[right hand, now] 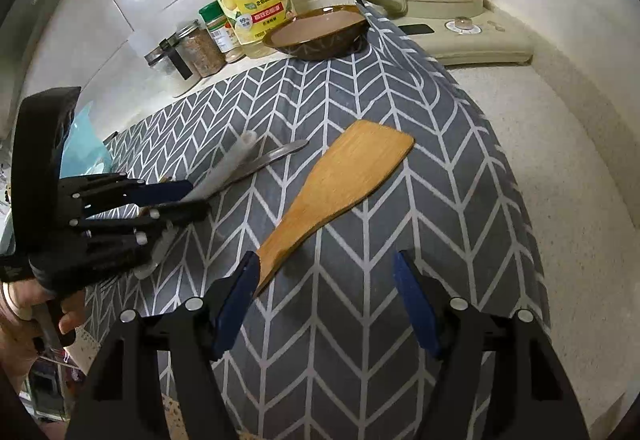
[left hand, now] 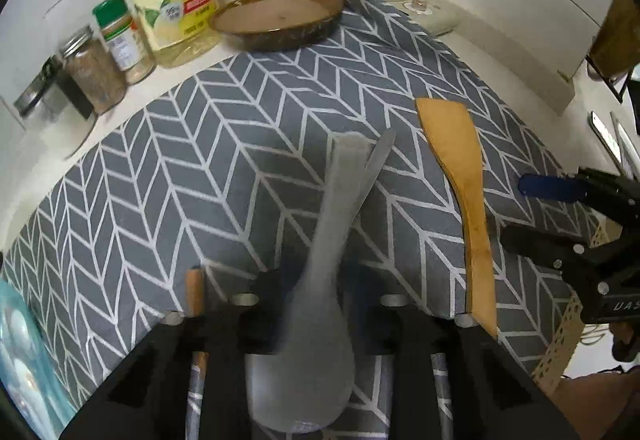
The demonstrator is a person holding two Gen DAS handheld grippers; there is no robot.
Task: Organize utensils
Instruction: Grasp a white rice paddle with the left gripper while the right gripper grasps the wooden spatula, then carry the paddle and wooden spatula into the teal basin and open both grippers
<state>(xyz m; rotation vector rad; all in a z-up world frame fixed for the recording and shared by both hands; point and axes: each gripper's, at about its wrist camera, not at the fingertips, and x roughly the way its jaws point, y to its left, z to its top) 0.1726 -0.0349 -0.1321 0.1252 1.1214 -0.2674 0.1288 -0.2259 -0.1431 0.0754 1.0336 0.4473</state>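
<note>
A grey cloth (right hand: 360, 168) with a white chevron pattern covers the counter. Along the wall behind it stand 2 spice jars (right hand: 202, 50), a yellow bottle (right hand: 250, 4) with a red cap and a brown dish (right hand: 316, 32) sitting on the cloth's far edge. A cream kettle base (right hand: 460, 36) stands to the right of the dish.

A wooden spatula (right hand: 332, 188) lies flat on the cloth, blade pointing away. The right claw (right hand: 326, 304) hovers over its handle end with its blue pads apart; the left pad is just beside the handle tip, and nothing is gripped.

The left claw (left hand: 316, 304) is clamped on a pale grey spoon (left hand: 332, 240), blurred in its own camera, the handle pointing away over the cloth. A metal knife (right hand: 276, 156) lies under and beside the spoon's handle. In the right camera the left claw sits well to the left of the spatula.
</note>
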